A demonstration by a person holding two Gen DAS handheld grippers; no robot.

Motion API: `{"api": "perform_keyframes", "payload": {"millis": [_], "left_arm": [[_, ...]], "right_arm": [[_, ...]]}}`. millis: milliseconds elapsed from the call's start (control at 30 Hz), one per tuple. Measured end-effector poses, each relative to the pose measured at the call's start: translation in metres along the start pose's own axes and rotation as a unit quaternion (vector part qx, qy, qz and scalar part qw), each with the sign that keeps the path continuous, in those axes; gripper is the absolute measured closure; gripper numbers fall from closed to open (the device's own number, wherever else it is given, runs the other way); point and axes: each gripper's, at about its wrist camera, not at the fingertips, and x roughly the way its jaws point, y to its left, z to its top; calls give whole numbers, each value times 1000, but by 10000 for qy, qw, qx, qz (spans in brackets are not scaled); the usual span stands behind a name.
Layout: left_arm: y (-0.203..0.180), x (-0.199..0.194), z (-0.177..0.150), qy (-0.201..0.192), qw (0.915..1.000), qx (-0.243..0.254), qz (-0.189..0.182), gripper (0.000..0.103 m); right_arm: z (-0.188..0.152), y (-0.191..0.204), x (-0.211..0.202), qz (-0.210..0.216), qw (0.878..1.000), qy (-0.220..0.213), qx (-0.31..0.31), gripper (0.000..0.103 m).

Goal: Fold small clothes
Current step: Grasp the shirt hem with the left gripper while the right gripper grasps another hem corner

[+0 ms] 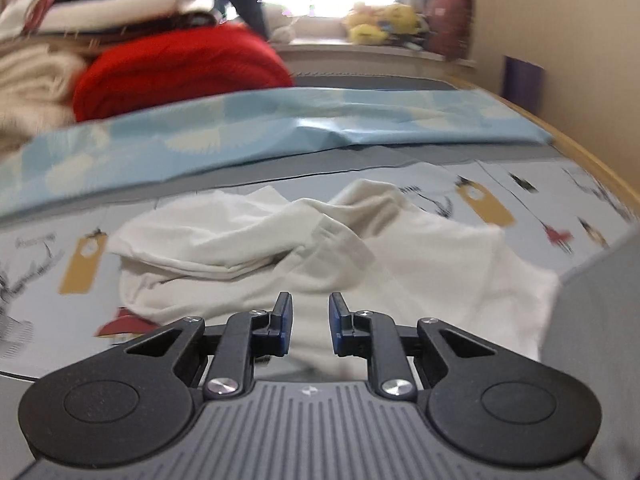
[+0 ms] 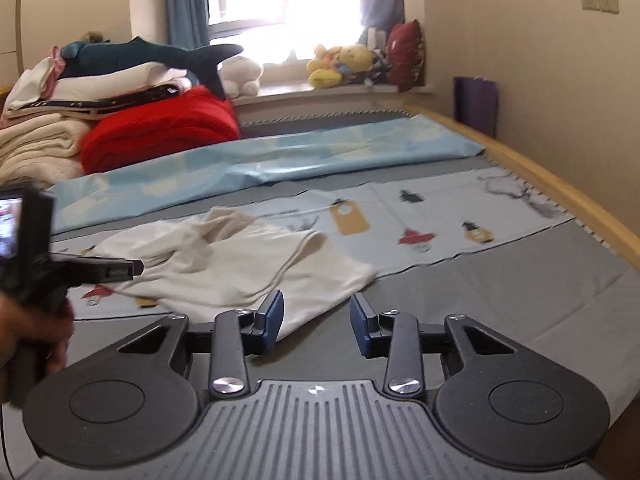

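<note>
On the bed a crumpled white garment lies loose. Both grippers, left and right, hover fingers parted, empty. Only the right view shows the left gripper's side profile.

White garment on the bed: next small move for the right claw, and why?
Probably ease the right claw forward and close on the crumpled white cotton garment at its near corner: both claws are open and empty, the left claw hovers over it, and it lies unfolded.

left gripper — black links, blue pads | right gripper — silver screws
</note>
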Motion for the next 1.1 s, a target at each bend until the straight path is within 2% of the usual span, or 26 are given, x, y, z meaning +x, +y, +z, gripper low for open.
{"api": "perform_keyframes", "payload": {"millis": [67,133,167,267,300,333,400,467,567,667,800,933,1000,1100], "left_arm": [[2,30,12,91,9998,-165,3,71],[3,52,24,113,9993,-356,35,45],[4,62,31,127,9985,-541,-2,41],[8,83,44,149,9936,-1096,-225,40],[9,90,49,176,9922,-1213,-221,41],[9,95,50,208,9916,-1256,-218,53],[10,103,51,366,9924,-1136,-298,90],[13,98,50,385,9952,-845,-319,94],[24,58,43,145,9992,-200,-329,95],[53,1,23,-48,9989,-97,-447,95],[97,-92,-23,-280,9980,196,-540,96],[140,-166,-69,-305,9979,180,-537,96],[160,-193,-90,-357,9981,200,-463,97],[191,-217,-122,-90,9990,-72,-432,97]], "right_arm": [[1,-11,4,36,10000,7,43,64],[1,-14,5,46,10000,50,57,64],[1,-14,5,46,10000,50,57,64],[2,-15,7,69,9999,51,56,64],[1,-15,7,70,10000,61,33,64],[1,-13,8,78,9999,87,-35,64],[1,-10,9,63,9999,118,-89,64],[2,-7,10,31,9998,132,-116,65],[4,-5,13,-10,9998,168,-100,64],[5,-4,15,-35,9998,163,-72,64],[3,-2,16,-102,9998,183,24,64],[-3,0,16,-138,9994,299,89,65],[-5,2,14,-131,9994,288,153,71],[-8,4,10,-175,9992,251,249,76]]}}
